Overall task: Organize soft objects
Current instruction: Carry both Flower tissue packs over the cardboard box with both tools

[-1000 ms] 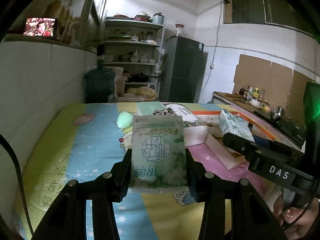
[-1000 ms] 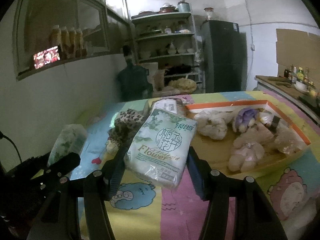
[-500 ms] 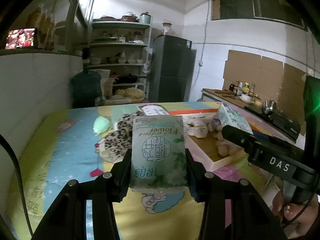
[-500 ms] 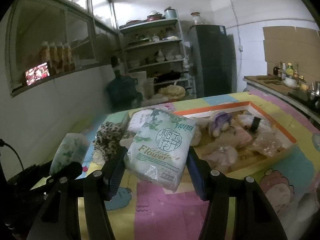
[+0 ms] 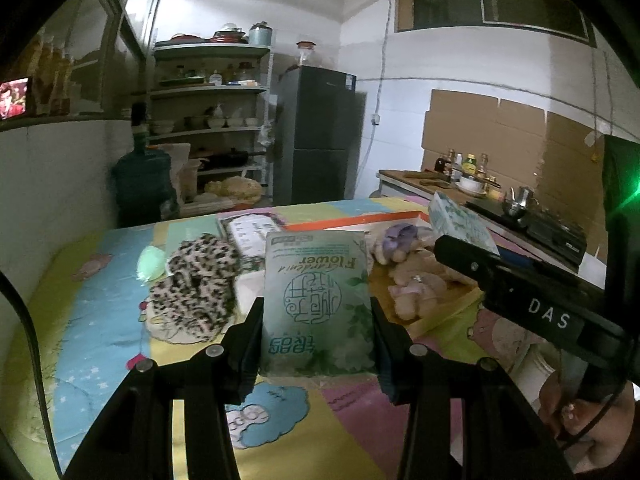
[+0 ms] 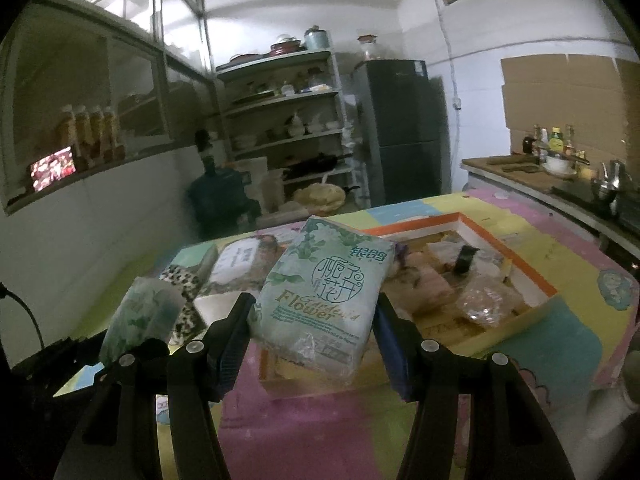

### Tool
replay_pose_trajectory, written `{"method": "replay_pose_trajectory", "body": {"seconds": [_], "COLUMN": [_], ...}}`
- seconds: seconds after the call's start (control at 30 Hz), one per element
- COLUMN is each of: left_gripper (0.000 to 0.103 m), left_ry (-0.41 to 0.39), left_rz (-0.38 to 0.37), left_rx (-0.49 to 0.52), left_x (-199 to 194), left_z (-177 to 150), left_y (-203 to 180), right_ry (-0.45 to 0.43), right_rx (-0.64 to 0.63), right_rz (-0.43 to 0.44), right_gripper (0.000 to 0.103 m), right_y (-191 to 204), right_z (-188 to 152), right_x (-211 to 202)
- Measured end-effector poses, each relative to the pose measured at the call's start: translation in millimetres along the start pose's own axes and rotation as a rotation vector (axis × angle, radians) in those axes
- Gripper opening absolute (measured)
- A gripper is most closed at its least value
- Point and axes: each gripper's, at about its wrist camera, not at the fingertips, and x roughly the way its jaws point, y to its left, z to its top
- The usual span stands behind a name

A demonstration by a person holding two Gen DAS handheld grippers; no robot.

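While each gripper is clamping a tissue pack, left gripper [image 5: 318,322] and right gripper [image 6: 314,322] are carrying toward the orange-rimmed box [image 6: 516,252] (already half full); next, lowering inside, then releasing.

A dark refrigerator [image 5: 320,136] stands against the far white wall, beside open shelves [image 5: 210,92] crowded with bowls and pots. A large blue water jug [image 5: 142,184] sits on the floor left of them. Along the right wall, a counter [image 6: 532,174] carries bottles, a bowl and a kettle. A small lit screen [image 6: 53,168] glows on the left ledge.
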Motion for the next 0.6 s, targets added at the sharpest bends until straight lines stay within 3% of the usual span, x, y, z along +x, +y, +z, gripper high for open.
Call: {"method": "replay_pose_trajectory", "body": {"seconds": [0.6], "left_gripper": [0.048], "left_ry": [0.004], "left_rz": [-0.084], "left_rx": [0.005], "left_x": [40], "left_z": [15], "left_y": [-39], "right_ry": [-0.017], "right_rx": [0.055], "right_rz": [-0.09], "right_gripper": [0.06], "right_y": [-57], "right_z": [2], "right_x": [-6]}}
